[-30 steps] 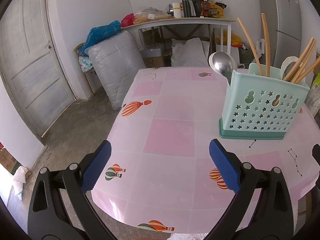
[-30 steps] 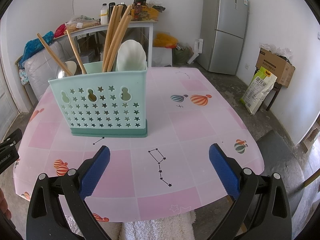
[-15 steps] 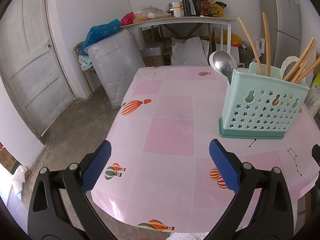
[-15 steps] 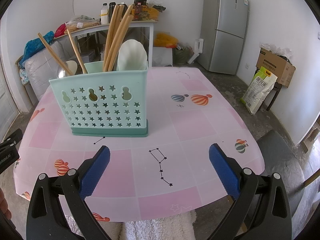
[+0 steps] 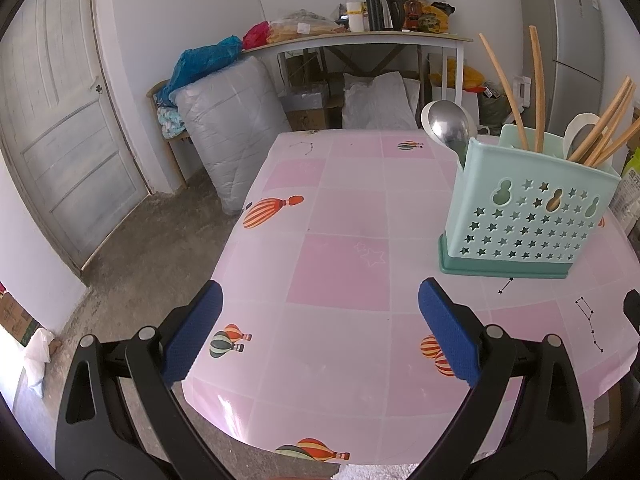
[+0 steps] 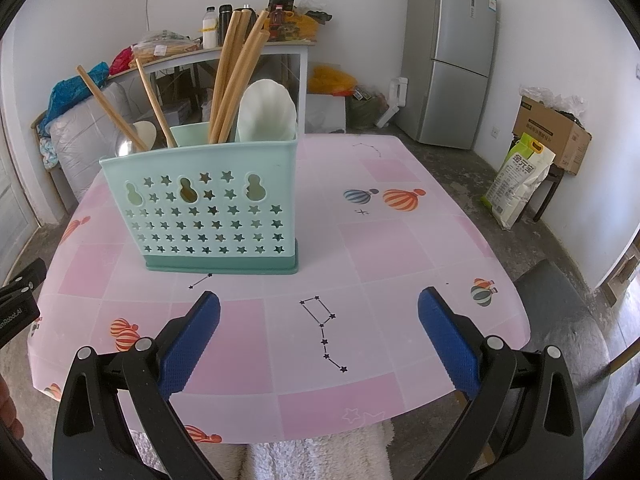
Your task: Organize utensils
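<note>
Both grippers were spread wide with nothing between the blue pads, just hanging over the near edge of the pink balloon-print table. The left gripper sat over the near-left corner, the right gripper over the near-right part. The mint utensil caddy stood upright mid-table, far side of both grippers and well apart from them. It held wooden chopsticks, a metal spoon at its left end and a white spoon toward the right. A fridge stood against the far wall.
</note>
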The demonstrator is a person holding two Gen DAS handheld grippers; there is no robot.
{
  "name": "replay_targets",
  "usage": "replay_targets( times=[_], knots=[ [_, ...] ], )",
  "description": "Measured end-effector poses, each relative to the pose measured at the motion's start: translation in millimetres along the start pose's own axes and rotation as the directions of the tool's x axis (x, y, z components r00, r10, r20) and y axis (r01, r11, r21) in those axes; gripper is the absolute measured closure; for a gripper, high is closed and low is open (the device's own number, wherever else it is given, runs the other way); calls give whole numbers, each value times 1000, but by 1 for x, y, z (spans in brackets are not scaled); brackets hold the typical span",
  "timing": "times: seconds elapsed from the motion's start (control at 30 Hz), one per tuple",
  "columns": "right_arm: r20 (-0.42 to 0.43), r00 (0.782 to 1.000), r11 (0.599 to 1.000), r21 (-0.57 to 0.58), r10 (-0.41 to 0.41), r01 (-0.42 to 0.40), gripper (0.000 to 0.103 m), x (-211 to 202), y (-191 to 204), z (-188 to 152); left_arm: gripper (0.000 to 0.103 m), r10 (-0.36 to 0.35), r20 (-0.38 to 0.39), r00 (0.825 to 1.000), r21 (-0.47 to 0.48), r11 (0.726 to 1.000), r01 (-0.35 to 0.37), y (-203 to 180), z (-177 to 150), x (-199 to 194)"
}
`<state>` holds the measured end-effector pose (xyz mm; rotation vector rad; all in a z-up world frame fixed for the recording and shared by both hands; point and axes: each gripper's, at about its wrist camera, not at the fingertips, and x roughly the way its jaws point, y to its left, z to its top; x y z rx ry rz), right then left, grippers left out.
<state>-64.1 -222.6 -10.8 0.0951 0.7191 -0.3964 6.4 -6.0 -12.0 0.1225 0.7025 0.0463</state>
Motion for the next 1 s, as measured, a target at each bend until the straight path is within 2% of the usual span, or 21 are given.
replay_targets(
  times=[1.0],
  knots=[
    [2, 1000, 1000, 12, 2, -2, 7, -2, 3, 1, 9, -14, -5, 1000, 5, 1000, 14, -3, -2, -1]
  ],
)
